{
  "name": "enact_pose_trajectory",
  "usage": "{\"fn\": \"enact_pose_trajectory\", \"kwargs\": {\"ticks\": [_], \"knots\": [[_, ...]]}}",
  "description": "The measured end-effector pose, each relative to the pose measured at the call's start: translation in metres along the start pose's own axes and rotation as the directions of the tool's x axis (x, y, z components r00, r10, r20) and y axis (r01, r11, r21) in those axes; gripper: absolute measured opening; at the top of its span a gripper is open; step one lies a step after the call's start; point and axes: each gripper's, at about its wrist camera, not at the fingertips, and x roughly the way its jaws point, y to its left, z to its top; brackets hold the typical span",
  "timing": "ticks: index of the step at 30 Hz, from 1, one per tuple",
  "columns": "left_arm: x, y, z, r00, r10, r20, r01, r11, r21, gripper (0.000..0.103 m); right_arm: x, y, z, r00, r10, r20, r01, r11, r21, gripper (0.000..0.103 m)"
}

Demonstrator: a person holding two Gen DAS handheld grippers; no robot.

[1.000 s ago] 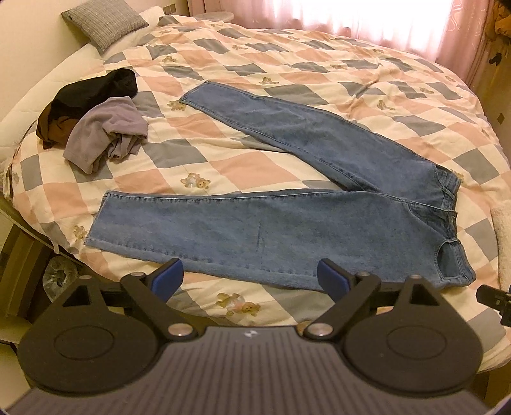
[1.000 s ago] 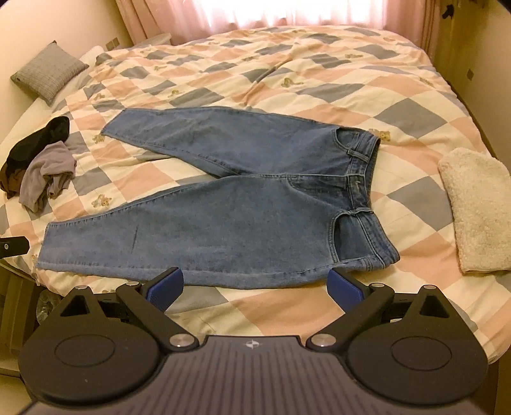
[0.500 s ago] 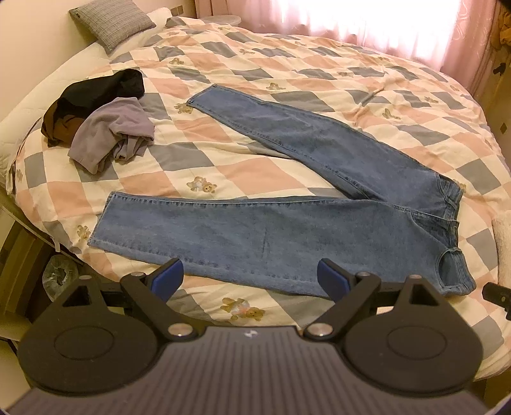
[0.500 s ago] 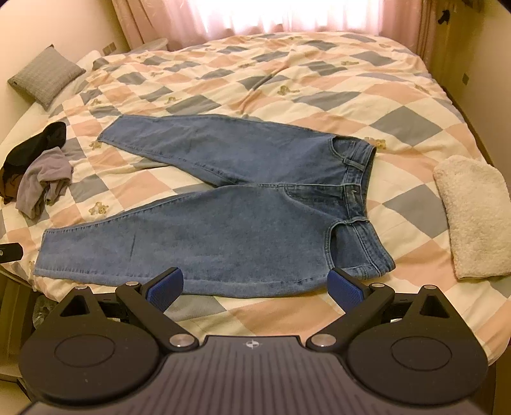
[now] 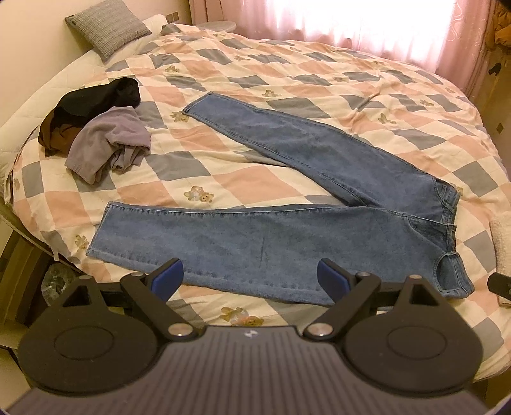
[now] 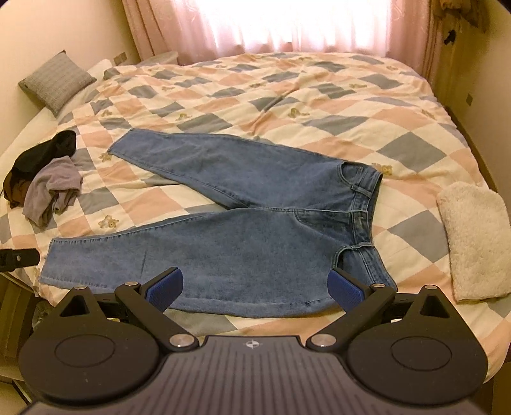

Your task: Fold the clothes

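Right wrist — jeans (image 6: 242, 230) lengthwise left-right, waistband rightward

Bed: your checked pink-and-grey quilted bed (image 6: 319, 105) fills the room.
Window: bright pink curtains (image 6: 255, 28) behind it.
Walls: cream.

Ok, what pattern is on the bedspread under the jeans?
Pink, grey and cream diamond checks with small teddy bears on the bedspread; clearest in the right wrist view.

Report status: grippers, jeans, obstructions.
Left gripper and right gripper open, empty. Jeans flat on bed, legs splayed, unfolded. Nothing on them.
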Motion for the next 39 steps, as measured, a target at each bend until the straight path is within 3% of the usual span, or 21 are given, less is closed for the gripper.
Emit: {"fn": "enact_pose_trajectory", "kwargs": {"ticks": [14, 19, 26, 29, 33, 39], "knots": [[0.036, 0.021, 0.015, 0.998, 0.002, -0.055, 0.000, 1.000, 0.030, 0.089, 0.019, 0.004, 0.006, 0.998, -0.046, -0.041, 0.046, 0.999, 0.003, 0.100], [0.065, 0.036, 0.042, 0.998, -0.010, -0.068, 0.016, 0.996, 0.083, 0.089, 0.040, 0.013, 0.018, 0.995, -0.077, -0.070, 0.079, 0.997, 0.021, 0.100], [0.122, 0.066, 0.104, 0.995, -0.023, -0.096, 0.040, 0.983, 0.179, 0.089, 0.088, 0.042, 0.050, 0.985, -0.127, -0.114, 0.137, 0.987, 0.084, 0.100], [0.148, 0.076, 0.133, 0.997, -0.022, -0.074, 0.041, 0.966, 0.256, 0.089, 0.113, 0.061, 0.069, 0.980, -0.147, -0.137, 0.163, 0.980, 0.115, 0.100], [0.189, 0.085, 0.166, 0.999, -0.024, -0.048, 0.040, 0.922, 0.385, 0.089, 0.147, 0.081, 0.087, 0.969, -0.176, -0.175, 0.201, 0.970, 0.137, 0.100], [0.266, 0.085, 0.207, 0.981, -0.170, -0.094, 0.194, 0.845, 0.498, 0.089, 0.200, 0.084, 0.090, 0.952, -0.157, -0.261, 0.223, 0.943, 0.248, 0.100]]}}
